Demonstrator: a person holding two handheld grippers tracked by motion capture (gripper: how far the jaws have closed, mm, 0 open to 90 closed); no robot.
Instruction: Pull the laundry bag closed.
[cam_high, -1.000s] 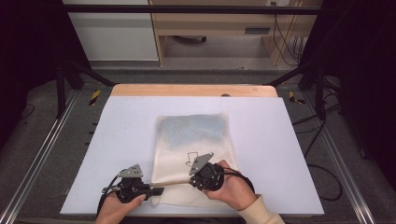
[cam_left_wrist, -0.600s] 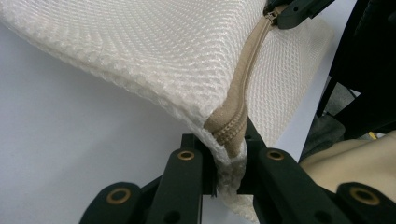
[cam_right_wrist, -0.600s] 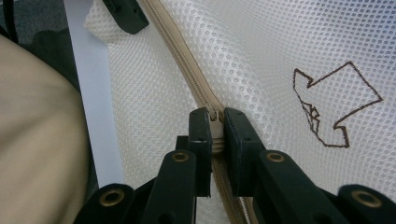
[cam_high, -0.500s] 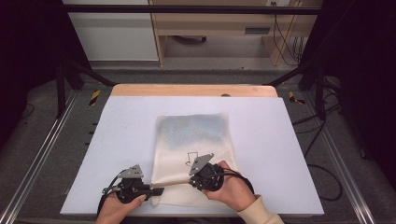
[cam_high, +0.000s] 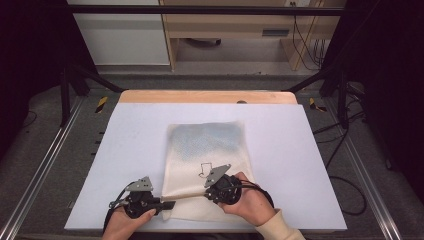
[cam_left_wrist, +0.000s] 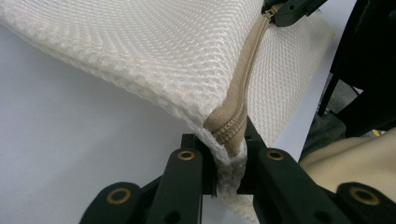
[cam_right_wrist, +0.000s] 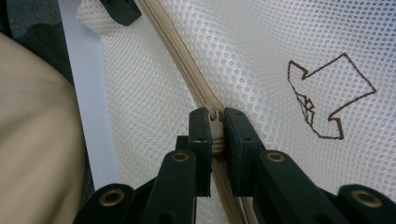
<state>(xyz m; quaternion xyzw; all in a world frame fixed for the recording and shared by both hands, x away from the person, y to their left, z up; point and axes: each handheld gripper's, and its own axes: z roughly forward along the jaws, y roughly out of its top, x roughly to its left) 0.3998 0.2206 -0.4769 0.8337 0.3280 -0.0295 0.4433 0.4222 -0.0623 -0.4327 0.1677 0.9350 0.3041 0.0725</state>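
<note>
A white mesh bag (cam_high: 210, 145) lies flat on the white table top (cam_high: 130, 150), a beige zipper (cam_right_wrist: 180, 51) running along its near edge. My left gripper (cam_high: 169, 204) is shut on the bag's near left corner at the zipper's end (cam_left_wrist: 229, 140), holding that corner a little off the table. My right gripper (cam_high: 207, 193) is shut on the zipper pull (cam_right_wrist: 215, 125), partway along the zipper. A brown outline drawing (cam_right_wrist: 327, 93) marks the mesh just beyond the right jaws. In each gripper view, the other gripper's black tip (cam_left_wrist: 292, 9) (cam_right_wrist: 119, 10) grips the same zipper farther off.
A wooden strip (cam_high: 200, 96) edges the table's far side. Metal rails (cam_high: 40, 170) run along both sides. Cables (cam_high: 345, 185) lie on the floor to the right. A person's beige sleeve (cam_high: 280, 227) comes in at the near edge.
</note>
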